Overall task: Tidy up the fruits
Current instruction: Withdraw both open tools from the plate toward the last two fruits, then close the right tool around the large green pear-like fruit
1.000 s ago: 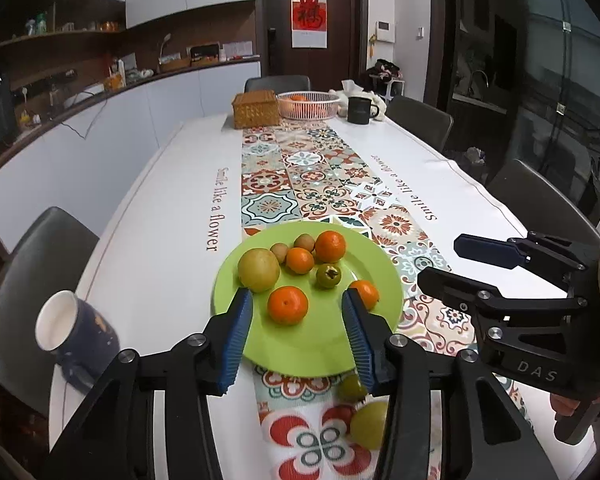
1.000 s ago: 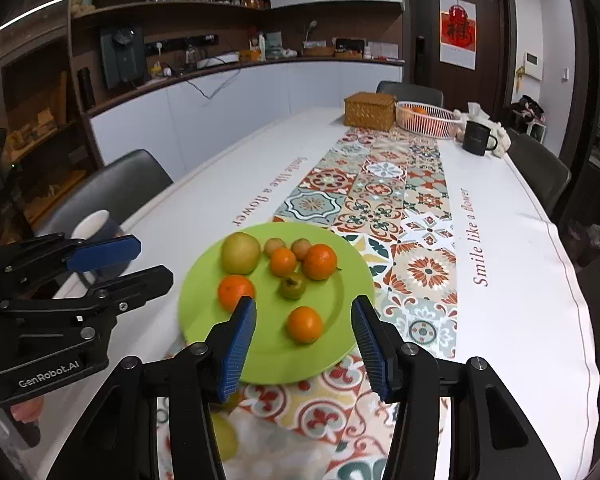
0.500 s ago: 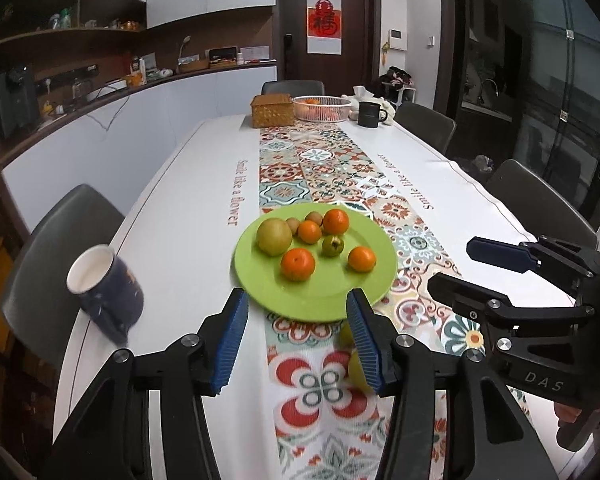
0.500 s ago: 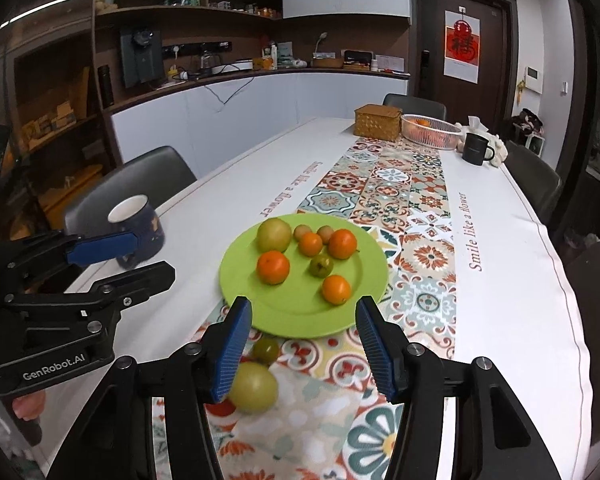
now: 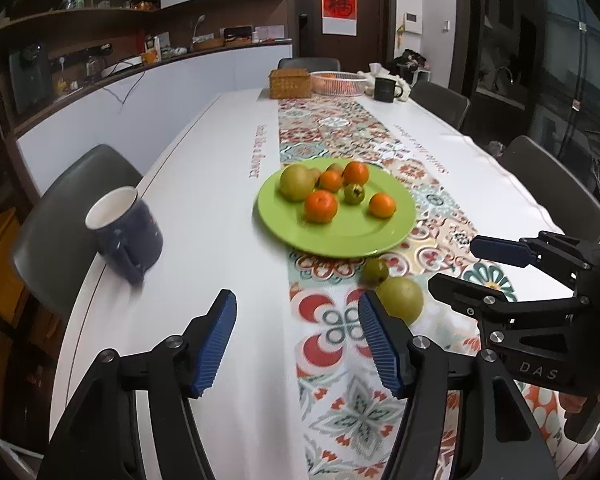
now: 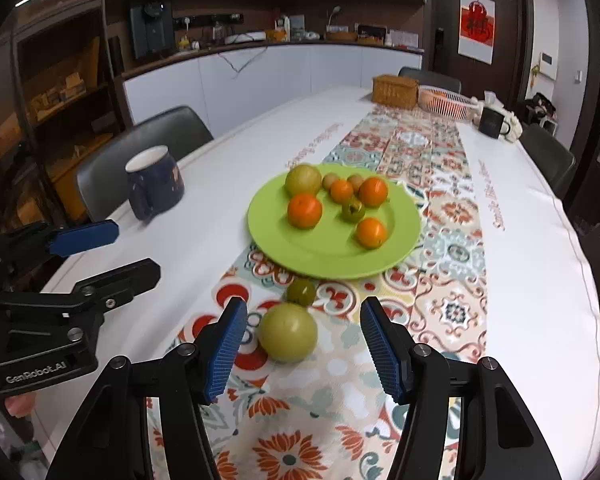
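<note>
A green plate (image 5: 396,236) (image 6: 324,256) on the patterned runner holds several fruits: oranges, a yellow-green pear (image 5: 296,182) (image 6: 302,179), a small green fruit and small brown ones. Off the plate, nearer me, lie a large yellow-green fruit (image 5: 402,294) (image 6: 288,332) and a small green fruit (image 5: 374,272) (image 6: 301,291). My left gripper (image 5: 298,344) is open and empty above the table, left of the large fruit. My right gripper (image 6: 302,350) is open and empty, its fingers either side of the large fruit, a little short of it. Each gripper shows in the other's view.
A dark blue mug (image 5: 126,232) (image 6: 154,184) stands left of the plate near the table edge. At the far end are a wicker box (image 5: 290,84), a pink basket (image 5: 338,82) and a black mug (image 5: 386,89). Chairs surround the table.
Both grippers have pulled back from over the plate toward the table's near end. The two loose fruits in front of the plate have come fully into view.
</note>
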